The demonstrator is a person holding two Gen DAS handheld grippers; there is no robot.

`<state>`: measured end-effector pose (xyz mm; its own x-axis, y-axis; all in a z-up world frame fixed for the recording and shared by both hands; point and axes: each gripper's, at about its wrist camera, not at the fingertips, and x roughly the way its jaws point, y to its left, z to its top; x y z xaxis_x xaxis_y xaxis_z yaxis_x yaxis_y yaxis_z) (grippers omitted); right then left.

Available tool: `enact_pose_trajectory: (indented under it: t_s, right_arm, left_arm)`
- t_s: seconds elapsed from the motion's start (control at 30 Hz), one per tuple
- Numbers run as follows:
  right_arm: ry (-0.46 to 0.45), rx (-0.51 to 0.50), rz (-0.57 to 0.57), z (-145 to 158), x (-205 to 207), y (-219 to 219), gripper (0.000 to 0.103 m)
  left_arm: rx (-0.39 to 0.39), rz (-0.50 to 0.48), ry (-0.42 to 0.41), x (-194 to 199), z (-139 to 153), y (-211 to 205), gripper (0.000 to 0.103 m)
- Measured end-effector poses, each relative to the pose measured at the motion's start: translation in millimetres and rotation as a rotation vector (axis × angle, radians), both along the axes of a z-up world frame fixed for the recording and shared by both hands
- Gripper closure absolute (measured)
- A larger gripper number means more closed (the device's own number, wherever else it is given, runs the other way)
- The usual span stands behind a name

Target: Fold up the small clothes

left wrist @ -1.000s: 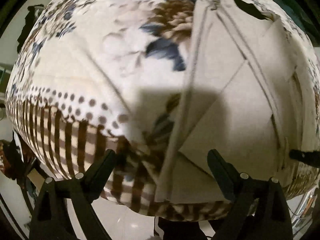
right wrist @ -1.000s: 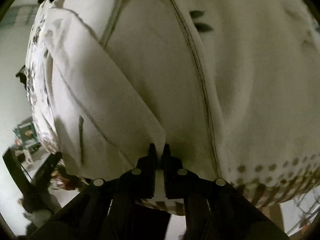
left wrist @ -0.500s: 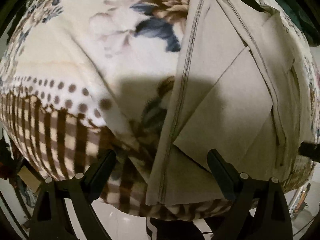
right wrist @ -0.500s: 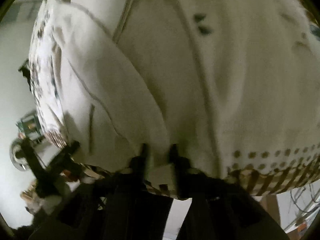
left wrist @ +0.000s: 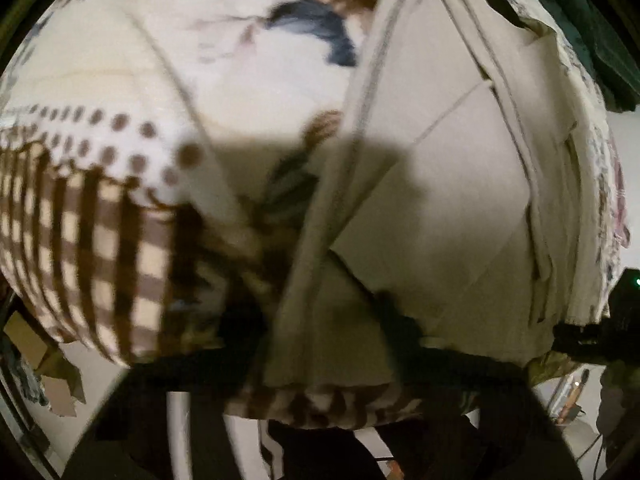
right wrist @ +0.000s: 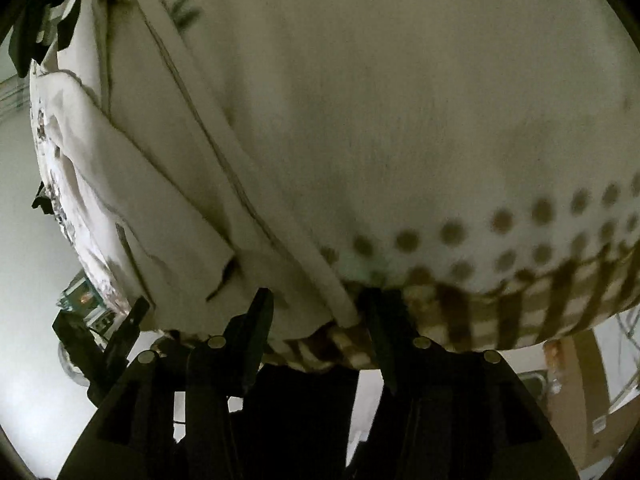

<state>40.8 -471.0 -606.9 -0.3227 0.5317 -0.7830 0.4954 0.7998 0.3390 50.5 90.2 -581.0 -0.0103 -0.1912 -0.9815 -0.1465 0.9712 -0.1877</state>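
Note:
A beige garment (left wrist: 452,184) with stitched seams lies partly folded on a floral blanket (left wrist: 120,92); one flap is laid over at an angle. In the left wrist view my left gripper (left wrist: 320,320) is open, its blurred fingers straddling the garment's near edge. In the right wrist view the same garment (right wrist: 168,200) lies left of centre. My right gripper (right wrist: 320,312) is open, fingers either side of the garment's near hem, holding nothing. The left gripper's tip shows at the lower left of that view (right wrist: 132,320).
The blanket has brown dots and checks (left wrist: 92,240) along its near border and covers the whole work surface. Its near edge drops off to a pale floor (right wrist: 32,280). Cardboard boxes (left wrist: 44,376) sit on the floor at left. The right gripper shows at right (left wrist: 616,320).
My right gripper has opened and let go of the garment edge it pinched. My left gripper has moved forward over the garment's near edge, still open.

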Motion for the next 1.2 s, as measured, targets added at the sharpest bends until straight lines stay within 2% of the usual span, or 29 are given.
enact_pose_trajectory:
  t_s: [0.03,0.1,0.17,0.3,0.4,0.43,0.5,0.6,0.7,0.8,0.83,0.93,0.97,1.03,1.07,1.1,1.17,1.2]
  right_arm:
    - [-0.005,-0.006,-0.001,0.1,-1.5,0.6,0.069]
    - [-0.02,-0.001,-0.012,4.1,-3.5,2.2,0.094]
    - [-0.039,-0.003,-0.027,6.6,-3.4,10.1,0.097]
    - [-0.083,0.043,-0.033,26.8,5.8,18.4,0.098]
    - [-0.132,0.08,-0.033,50.6,21.0,17.5,0.098]
    - [-0.161,0.092,-0.025,60.0,30.7,20.5,0.098]
    - [-0.212,0.1,-0.006,73.4,50.4,25.9,0.1]
    - [-0.282,0.107,0.002,85.2,86.8,27.7,0.1]
    - [-0.351,0.087,0.012,90.5,130.2,20.9,0.1]
    - [-0.427,0.044,0.029,92.2,177.9,21.0,0.1]
    - [-0.445,0.034,0.025,90.8,192.5,22.5,0.1]
    - [-0.446,0.0,-0.021,79.2,227.2,10.6,0.099]
    - [-0.437,0.009,-0.05,74.7,235.1,6.5,0.098]
    - [-0.427,0.015,-0.069,70.8,243.9,-2.8,0.083]
    - [-0.449,-0.001,-0.064,73.9,243.8,-6.4,0.058]
    - [-0.466,-0.015,-0.054,75.9,240.0,-8.0,0.04]
    - [-0.468,-0.042,-0.008,75.1,232.5,-5.9,0.04]
    - [-0.451,-0.042,0.022,71.6,226.8,-3.7,0.04]
  left_arm:
    - [0.005,0.016,-0.002,-3.4,0.9,7.6,0.086]
    - [-0.006,0.048,-0.006,-8.1,4.2,17.4,0.093]
    - [-0.028,0.074,-0.006,-13.7,9.2,24.4,0.095]
    - [-0.052,0.108,-0.004,-17.0,23.4,39.4,0.096]
    - [-0.104,0.175,-0.007,-15.2,40.7,55.5,0.098]
    - [-0.113,0.187,-0.026,-11.5,48.1,60.7,0.101]
    - [-0.119,0.191,-0.076,-1.6,64.1,64.3,0.101]
    - [-0.133,0.194,-0.152,32.6,89.1,59.9,0.101]
    - [-0.145,0.197,-0.224,66.9,93.0,45.4,0.101]
    - [-0.158,0.204,-0.289,121.7,93.3,31.3,0.101]
    - [-0.165,0.2,-0.303,138.9,87.0,29.0,0.101]
    - [-0.186,0.234,-0.269,178.1,70.1,30.1,0.099]
    - [-0.197,0.249,-0.253,188.3,64.3,32.7,0.099]
    - [-0.211,0.297,-0.223,197.2,59.7,46.3,0.098]
    - [-0.215,0.316,-0.229,195.5,62.2,53.3,0.097]
    - [-0.223,0.33,-0.245,193.4,63.3,59.5,0.094]
    - [-0.208,0.34,-0.255,186.6,61.8,67.4,0.076]
    - [-0.201,0.336,-0.255,181.3,60.4,69.3,0.061]
